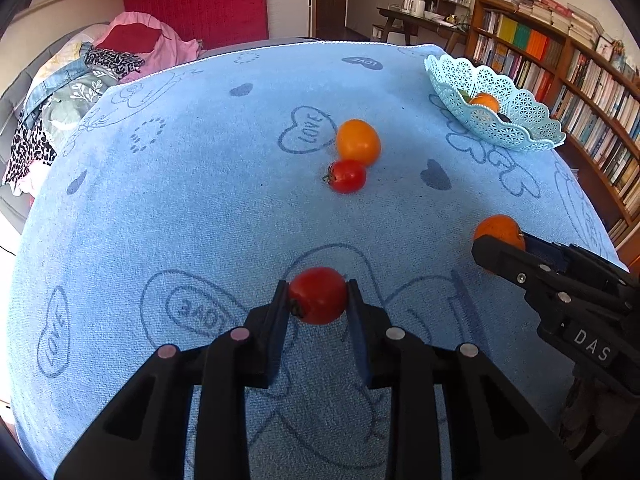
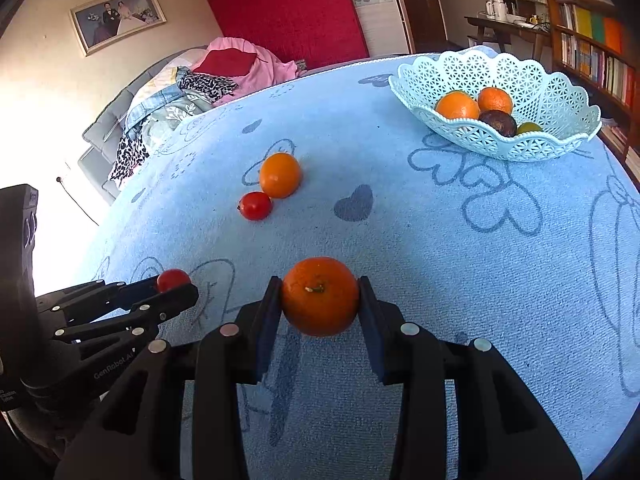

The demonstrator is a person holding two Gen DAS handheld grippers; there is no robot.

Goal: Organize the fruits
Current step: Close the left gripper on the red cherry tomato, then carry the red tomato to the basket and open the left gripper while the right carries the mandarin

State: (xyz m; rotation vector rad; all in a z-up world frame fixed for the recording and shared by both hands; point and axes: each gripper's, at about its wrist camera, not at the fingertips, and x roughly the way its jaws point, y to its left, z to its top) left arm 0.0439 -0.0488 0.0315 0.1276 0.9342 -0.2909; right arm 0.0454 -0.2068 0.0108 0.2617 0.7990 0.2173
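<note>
Red tomato (image 1: 318,295) between left jaws | orange (image 2: 320,296) between right jaws

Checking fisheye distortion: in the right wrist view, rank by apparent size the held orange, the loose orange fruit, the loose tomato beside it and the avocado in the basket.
1. Held orange, nearest the camera, so inflated.
2. Loose orange fruit.
3. Avocado and loose tomato: similar; avocado partly hidden.
</note>
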